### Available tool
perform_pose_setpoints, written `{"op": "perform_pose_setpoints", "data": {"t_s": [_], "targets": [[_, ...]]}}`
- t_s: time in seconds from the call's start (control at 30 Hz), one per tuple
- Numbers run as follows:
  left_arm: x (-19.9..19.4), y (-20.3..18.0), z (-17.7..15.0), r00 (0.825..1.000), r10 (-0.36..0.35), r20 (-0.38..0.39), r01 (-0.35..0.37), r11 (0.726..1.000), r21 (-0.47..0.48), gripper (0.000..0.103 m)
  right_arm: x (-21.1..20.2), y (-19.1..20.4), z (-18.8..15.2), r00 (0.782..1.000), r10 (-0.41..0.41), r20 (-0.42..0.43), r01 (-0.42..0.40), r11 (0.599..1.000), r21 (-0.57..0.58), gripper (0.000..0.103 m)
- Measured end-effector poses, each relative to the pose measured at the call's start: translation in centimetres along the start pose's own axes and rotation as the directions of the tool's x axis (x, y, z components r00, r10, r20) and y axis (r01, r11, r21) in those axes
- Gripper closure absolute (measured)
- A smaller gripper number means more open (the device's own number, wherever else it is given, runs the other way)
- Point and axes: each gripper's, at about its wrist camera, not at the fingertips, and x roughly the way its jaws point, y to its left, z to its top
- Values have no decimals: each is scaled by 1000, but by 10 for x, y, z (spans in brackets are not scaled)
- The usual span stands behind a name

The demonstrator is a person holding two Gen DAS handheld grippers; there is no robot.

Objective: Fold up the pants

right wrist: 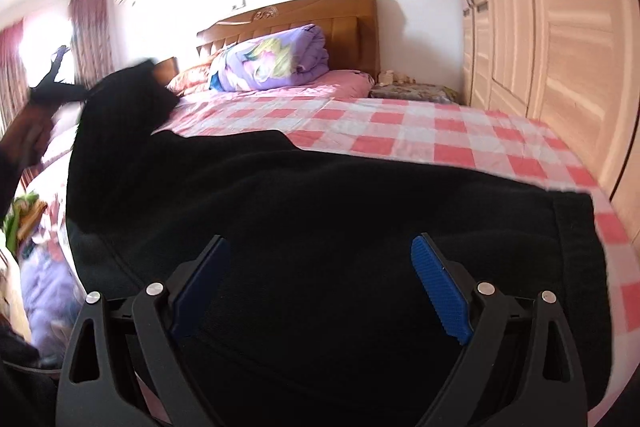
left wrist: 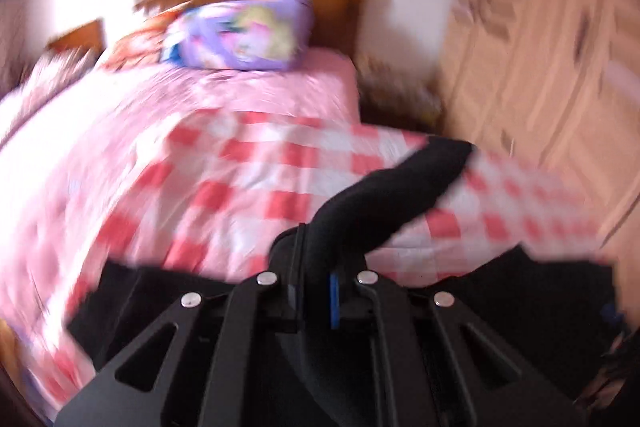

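Black pants (right wrist: 320,195) lie across the red-and-white checked sheet (right wrist: 400,131) at the near end of the bed. My left gripper (left wrist: 316,267) is shut on a fold of the pants (left wrist: 384,195) and holds it lifted above the bed; that view is blurred by motion. In the right wrist view the lifted part (right wrist: 124,99) rises at the left. My right gripper (right wrist: 320,267) is open just above the pants, its blue pads (right wrist: 436,287) spread wide and holding nothing.
A purple rolled quilt (right wrist: 272,61) lies at the wooden headboard (right wrist: 320,15). A light wooden wardrobe (right wrist: 560,47) runs along the right side. A small stand (right wrist: 412,91) sits beside the bed. Curtains and a window (right wrist: 48,47) are at the far left.
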Motion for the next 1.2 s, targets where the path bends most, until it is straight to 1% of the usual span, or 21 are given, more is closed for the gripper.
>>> {"op": "perform_pose_setpoints", "data": {"t_s": [0.07, 0.1, 0.13, 0.17, 0.23, 0.27, 0.3, 0.37, 0.43, 0.5, 0.6, 0.67, 0.73, 0.77, 0.8, 0.87, 0.9, 0.93, 1.1, 1.17, 1.2], "targets": [[-24, 59, -33, 999, -2, 43, 10, 984, -175, 95, 4, -4, -1, 1000, 9, -8, -9, 999, 31, 14], [-27, 94, -57, 999, 3, 45, 9, 964, -265, 94, 7, -5, -2, 1000, 16, -14, -15, 999, 43, 14], [-23, 124, -76, 1000, 1, 22, 7, 938, -347, 93, 8, -5, -1, 1000, 19, -18, -19, 999, 47, 14], [-12, 158, -103, 1000, -21, -22, 8, 891, -453, 90, 9, -4, -1, 999, 21, -24, -20, 999, 46, 14], [4, 192, -133, 996, -43, -75, -4, 846, -533, 85, 9, 1, 1, 999, 9, -30, -9, 1000, 25, 14], [4, 201, -146, 996, -87, -19, 63, 839, -541, 85, 8, 3, 2, 999, 2, -32, -2, 1000, 12, 14], [0, 203, -149, 996, -91, 11, 83, 842, -533, 84, 6, 4, 3, 1000, -2, -31, 2, 1000, 4, 14], [-3, 200, -146, 996, -87, 33, 92, 856, -508, 73, 3, 6, 6, 999, -18, -26, 18, 1000, -11, 14], [0, 193, -137, 994, -92, 55, 107, 872, -477, 42, 2, 4, 6, 999, -28, -28, 28, 1000, -10, 14], [6, 183, -125, 996, -80, 42, 91, 887, -453, 32, 4, 2, 6, 999, -35, -36, 35, 999, -5, 14], [13, 180, -105, 999, -28, 43, 45, 899, -436, 30, 6, 0, 5, 998, -44, -44, 45, 999, 3, 14], [12, 187, -98, 996, -39, 78, 72, 872, -484, 31, 6, -1, 3, 998, -41, -44, 41, 999, 6, 14], [17, 204, -95, 991, -84, 101, 126, 817, -563, 34, 6, -2, 2, 998, -43, -44, 43, 999, 3, 14], [19, 211, -97, 990, -94, 105, 138, 791, -597, 44, 6, -3, 1, 998, -42, -44, 42, 999, 3, 14], [20, 213, -100, 990, -96, 102, 138, 780, -611, 54, 6, -5, 0, 998, -41, -44, 41, 999, 7, 14], [21, 218, -107, 990, -96, 104, 140, 768, -625, 69, 6, -6, -1, 998, -41, -45, 41, 999, 16, 14], [21, 220, -110, 990, -99, 104, 143, 764, -629, 87, 7, -8, -2, 998, -40, -47, 41, 999, 21, 14], [22, 223, -113, 989, -105, 101, 145, 758, -636, 93, 7, -10, -3, 998, -40, -49, 42, 999, 27, 14], [-6, 218, -124, 977, -102, 187, 197, 760, -619, 96, 5, -12, -2, 998, -49, -44, 50, 998, 30, 14], [-10, 218, -129, 979, -91, 183, 189, 745, -639, 96, 5, -12, -2, 998, -46, -42, 48, 998, 33, 14], [-3, 222, -134, 984, -102, 147, 173, 743, -647, 95, 7, -13, -2, 998, -45, -43, 46, 998, 37, 14]]}}
